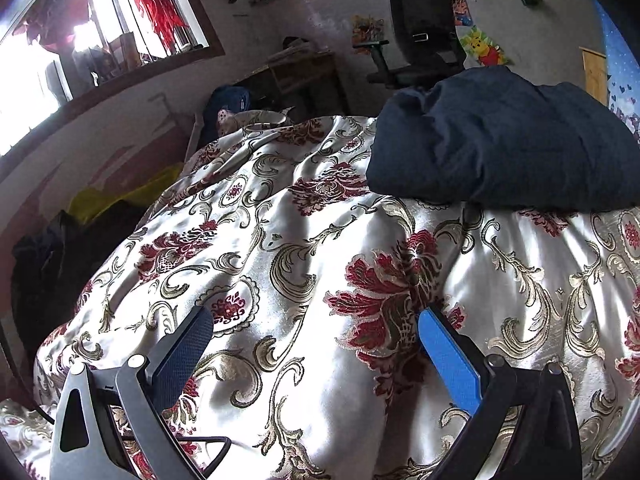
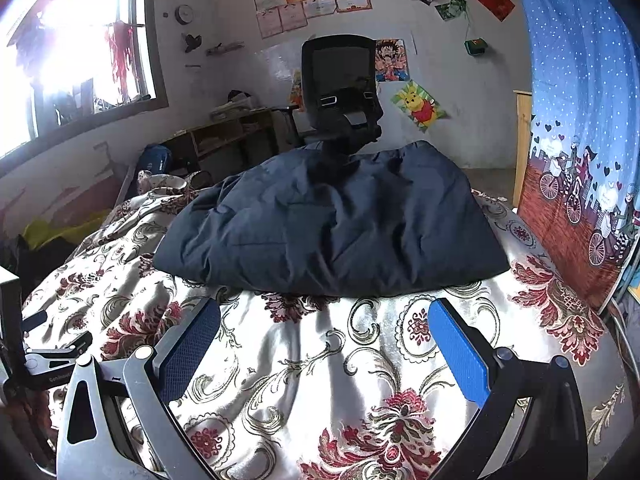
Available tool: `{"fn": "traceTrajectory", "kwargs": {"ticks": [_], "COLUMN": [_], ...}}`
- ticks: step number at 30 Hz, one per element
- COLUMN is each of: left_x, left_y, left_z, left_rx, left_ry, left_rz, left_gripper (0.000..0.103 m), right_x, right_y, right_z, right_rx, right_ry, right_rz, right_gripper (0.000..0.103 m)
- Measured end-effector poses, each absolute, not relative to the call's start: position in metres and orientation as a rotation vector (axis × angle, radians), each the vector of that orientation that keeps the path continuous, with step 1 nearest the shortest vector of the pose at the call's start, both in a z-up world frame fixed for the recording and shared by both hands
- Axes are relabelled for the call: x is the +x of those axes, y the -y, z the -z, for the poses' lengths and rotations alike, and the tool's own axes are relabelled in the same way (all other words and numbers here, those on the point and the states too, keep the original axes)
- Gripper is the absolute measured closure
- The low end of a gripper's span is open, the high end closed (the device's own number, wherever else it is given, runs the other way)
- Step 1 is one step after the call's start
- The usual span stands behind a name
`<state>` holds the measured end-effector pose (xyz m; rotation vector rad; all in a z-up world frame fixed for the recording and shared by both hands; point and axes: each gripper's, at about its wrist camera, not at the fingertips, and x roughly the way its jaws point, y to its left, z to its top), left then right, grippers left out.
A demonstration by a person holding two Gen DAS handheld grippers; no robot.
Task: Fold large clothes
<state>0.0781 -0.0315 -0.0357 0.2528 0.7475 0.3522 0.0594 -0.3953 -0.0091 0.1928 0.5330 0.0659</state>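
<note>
The bed [image 2: 304,360] fills both views, draped in a shiny white bedspread [image 1: 304,248] with dark red flowers and gold scrollwork, rumpled into soft ridges. On top of it sits the big item, a dark navy padded garment [image 2: 332,224], bundled into a puffy, wrinkled mound. In the right wrist view it lies straight ahead and its long axis runs left to right across the frame, the near edge resting on the bedspread. In the left wrist view the same navy bundle [image 1: 504,144] sits in the upper right, well ahead of that tool and off to its right, again stretched crosswise.

Behind the bed, a black office chair [image 2: 340,92] stands against the pale wall, with a window [image 2: 80,52] glaring at the left and a blue printed curtain [image 2: 580,128] hanging at the right edge.

Now the tongs. The left tongs [image 1: 316,340] are spread wide, blue pads far apart, nothing between them but patterned bedspread below; whether the tips touch the cloth I cannot tell. The right tongs [image 2: 324,332] are equally wide, empty, aimed at the near edge of the navy garment but short of it, not touching. At the left edge of the right wrist view, part of the other tool's dark frame shows just beside it.
</note>
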Motion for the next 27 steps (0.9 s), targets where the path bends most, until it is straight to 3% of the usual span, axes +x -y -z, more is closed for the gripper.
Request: {"fn": "traceTrajectory", "kwargs": {"ticks": [27], "left_x": [0.169], "left_y": [0.083], "left_z": [0.063], "left_rx": [0.228], "left_ry": [-0.744], "left_rz": [-0.190], "left_gripper": [0.000], "right_x": [0.112], "right_y": [0.393], "right_z": [0.045], "right_rx": [0.173], "right_ry": [-0.572], "right_rz": [0.007], "right_gripper": [0.001]}}
